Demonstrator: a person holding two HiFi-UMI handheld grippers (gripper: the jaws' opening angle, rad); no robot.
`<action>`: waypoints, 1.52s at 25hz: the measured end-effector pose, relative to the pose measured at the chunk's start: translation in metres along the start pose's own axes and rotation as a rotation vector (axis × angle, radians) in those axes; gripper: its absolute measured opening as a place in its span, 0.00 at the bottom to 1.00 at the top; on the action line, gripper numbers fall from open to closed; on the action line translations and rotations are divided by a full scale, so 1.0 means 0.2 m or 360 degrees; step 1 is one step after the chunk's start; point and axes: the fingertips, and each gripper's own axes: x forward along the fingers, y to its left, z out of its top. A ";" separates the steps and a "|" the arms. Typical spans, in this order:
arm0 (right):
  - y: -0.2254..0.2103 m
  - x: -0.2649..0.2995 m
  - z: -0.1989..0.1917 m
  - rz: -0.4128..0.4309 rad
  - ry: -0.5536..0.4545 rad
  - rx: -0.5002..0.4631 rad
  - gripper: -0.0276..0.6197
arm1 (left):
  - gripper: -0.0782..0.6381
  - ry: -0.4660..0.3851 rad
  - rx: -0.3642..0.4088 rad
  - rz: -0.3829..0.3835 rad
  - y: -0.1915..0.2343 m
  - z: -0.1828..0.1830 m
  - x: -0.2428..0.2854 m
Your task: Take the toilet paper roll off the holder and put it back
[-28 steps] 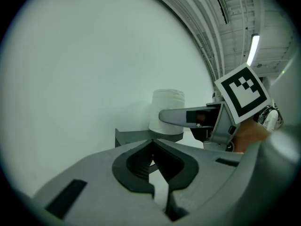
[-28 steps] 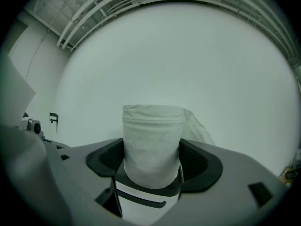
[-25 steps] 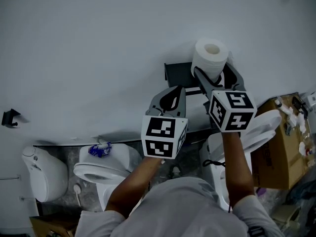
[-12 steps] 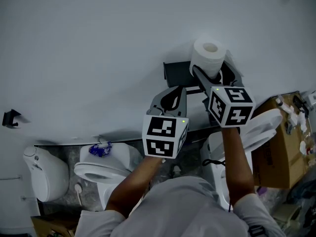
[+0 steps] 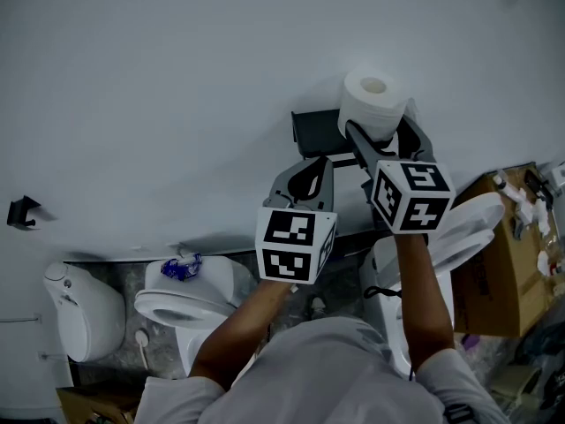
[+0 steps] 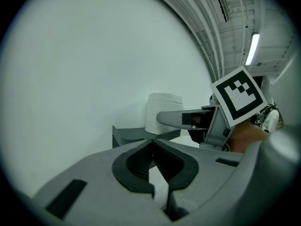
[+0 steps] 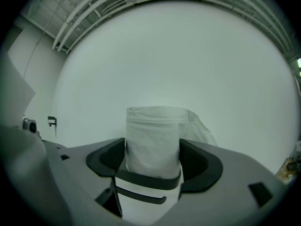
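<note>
My right tool (image 5: 381, 136) is clamped on the upright toilet paper roll (image 5: 374, 102) right at the dark holder (image 5: 315, 132) on the white wall (image 5: 177, 78), while my left tool (image 5: 305, 177), jaws together and empty, sits just below the holder.

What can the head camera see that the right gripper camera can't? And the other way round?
Only the head view shows a toilet, the cardboard box, the left gripper and the dark holder on the wall. Only the right gripper view shows, up close, the right gripper with its jaws pressed on both sides of the toilet paper roll, plus pipes overhead. Both show the roll, the right gripper and the white wall.
</note>
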 end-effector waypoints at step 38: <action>0.36 -0.49 -0.23 0.0078 0.0061 0.0010 0.05 | 0.12 0.0016 -0.0004 -0.0077 -0.20 -0.07 -0.27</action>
